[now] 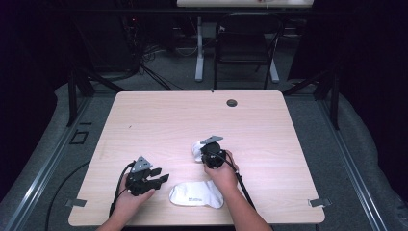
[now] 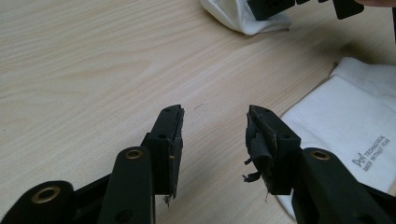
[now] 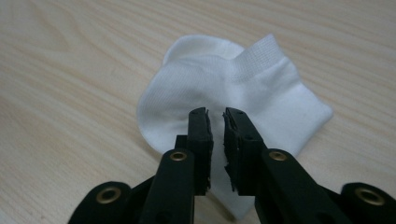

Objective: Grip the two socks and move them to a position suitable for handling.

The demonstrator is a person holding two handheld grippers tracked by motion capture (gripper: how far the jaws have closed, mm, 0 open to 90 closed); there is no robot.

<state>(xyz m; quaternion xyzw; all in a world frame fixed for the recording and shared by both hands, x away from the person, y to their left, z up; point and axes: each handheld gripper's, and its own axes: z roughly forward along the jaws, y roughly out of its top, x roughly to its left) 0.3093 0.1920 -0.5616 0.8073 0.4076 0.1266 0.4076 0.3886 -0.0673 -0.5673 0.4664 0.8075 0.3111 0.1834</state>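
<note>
A small white ankle sock (image 3: 233, 84) lies bunched on the wooden table (image 1: 192, 115), a little right of centre in the high view. My right gripper (image 3: 216, 114) points down onto it, its jaws nearly together and pinching the fabric. A second white sock (image 1: 196, 195) with small grey print lies flat near the table's front edge. It shows at the right as the flat sock (image 2: 355, 121) in the left gripper view. My left gripper (image 2: 215, 112) is open just left of it, low over bare wood, with nothing between its worn pads. In the high view the left gripper (image 1: 161, 174) points right.
A round cable hole (image 1: 232, 102) sits near the table's far edge. A dark chair (image 1: 245, 43) and a white table leg (image 1: 199, 48) stand beyond the table. Cables trail from both grippers off the front edge.
</note>
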